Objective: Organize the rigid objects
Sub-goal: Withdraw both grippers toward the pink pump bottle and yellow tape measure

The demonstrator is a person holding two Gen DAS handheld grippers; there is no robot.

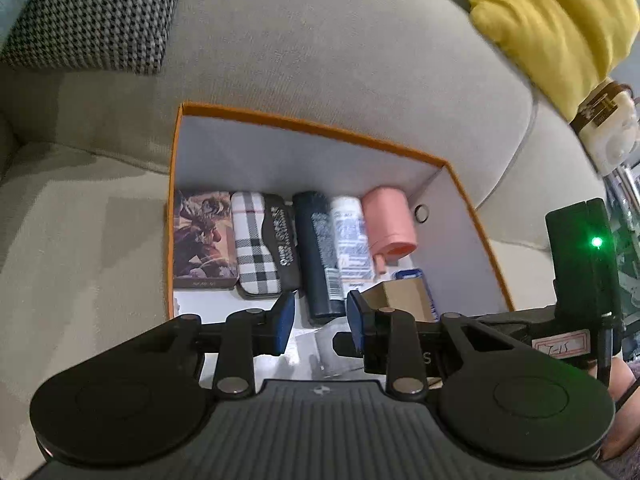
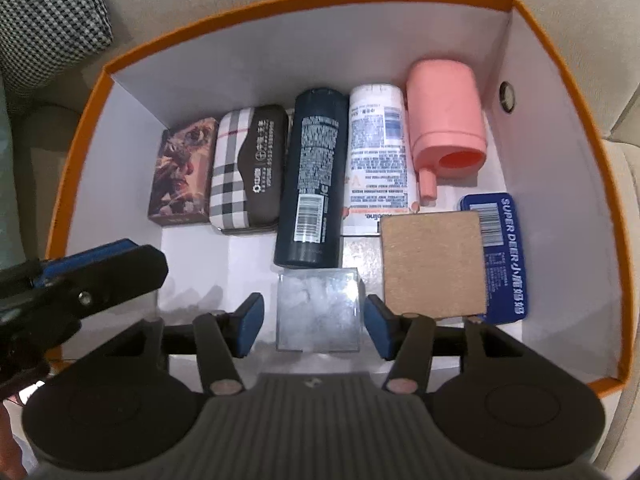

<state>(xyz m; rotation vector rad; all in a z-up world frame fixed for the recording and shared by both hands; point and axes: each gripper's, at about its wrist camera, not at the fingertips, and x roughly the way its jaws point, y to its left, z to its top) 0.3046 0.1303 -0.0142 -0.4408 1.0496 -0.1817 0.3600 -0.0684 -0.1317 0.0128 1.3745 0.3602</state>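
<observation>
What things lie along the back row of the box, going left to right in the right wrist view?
Illustrated card box → plaid case → dark blue bottle → white tube → pink container.

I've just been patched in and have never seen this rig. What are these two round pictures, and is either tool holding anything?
Each picture comes from a fisheye camera riding on a handheld tool, looking along its two blue-padded fingers. A person holds one tool in each hand.

Both look down into an orange-rimmed box on a sofa. A picture box, plaid case, dark bottle, white tube and pink container lie side by side inside, with a brown square over a blue tin.

The right tool straddles a clear cube; its pads stand just clear of it, so it is open. The left tool is open, holding nothing.
</observation>
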